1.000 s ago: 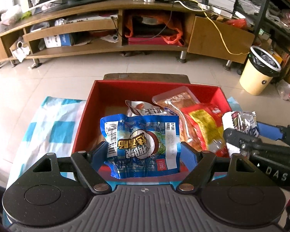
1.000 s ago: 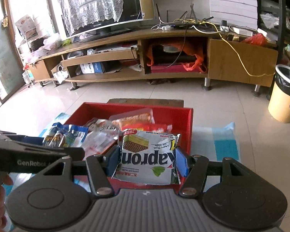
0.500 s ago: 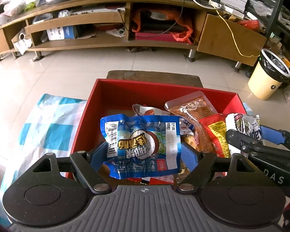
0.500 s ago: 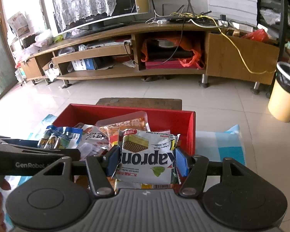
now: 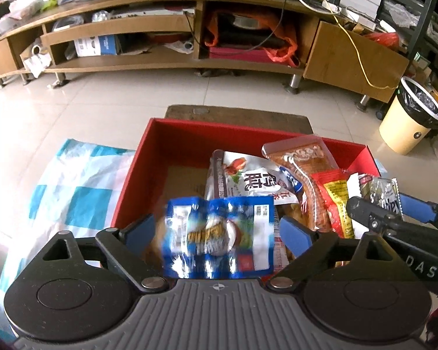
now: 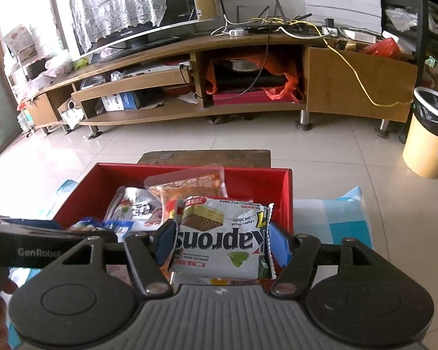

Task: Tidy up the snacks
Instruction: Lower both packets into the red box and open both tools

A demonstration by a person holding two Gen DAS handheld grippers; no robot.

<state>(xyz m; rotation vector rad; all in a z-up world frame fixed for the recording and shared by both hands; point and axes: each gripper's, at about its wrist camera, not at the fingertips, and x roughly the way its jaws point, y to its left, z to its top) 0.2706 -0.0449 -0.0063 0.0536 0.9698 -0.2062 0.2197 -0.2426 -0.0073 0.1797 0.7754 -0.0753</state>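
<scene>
- One red box (image 5: 189, 143) – your landmark – sits on a blue-and-white checked cloth (image 5: 73, 186), with a wooden board (image 5: 236, 113) just beyond its far wall.
- Your left gripper (image 5: 217, 232) hangs over the box's near wall. Its jaws have just been opening; both blue pads stand clear of the blue sausage packet (image 5: 219, 233), which is blurred and lies between them, so it is released, not gripped.
- Your right gripper (image 6: 222, 243) is at the box's near right corner. Its jaws have also just been opening. The white wafer packet (image 6: 223, 239) stands between the pads; they look close to its edges, but you cannot tell whether they press on it.
- Snacks counted inside the box, besides those two: three – one white packet with black characters (image 5: 248, 178) near the middle, one orange clear-topped packet (image 5: 300, 157) leaning at the far wall, one red-and-yellow packet (image 5: 334, 201) to the right of the middle.
- Five packets in all; the box's left part shows bare cardboard floor.
- One fingertip of your left hand (image 6: 5, 288) shows at the edge of the right wrist view.
- Beyond the box: one long wooden TV stand (image 6: 248, 46) across the tiled floor, one cream waste bin (image 6: 426, 134) to its right.
</scene>
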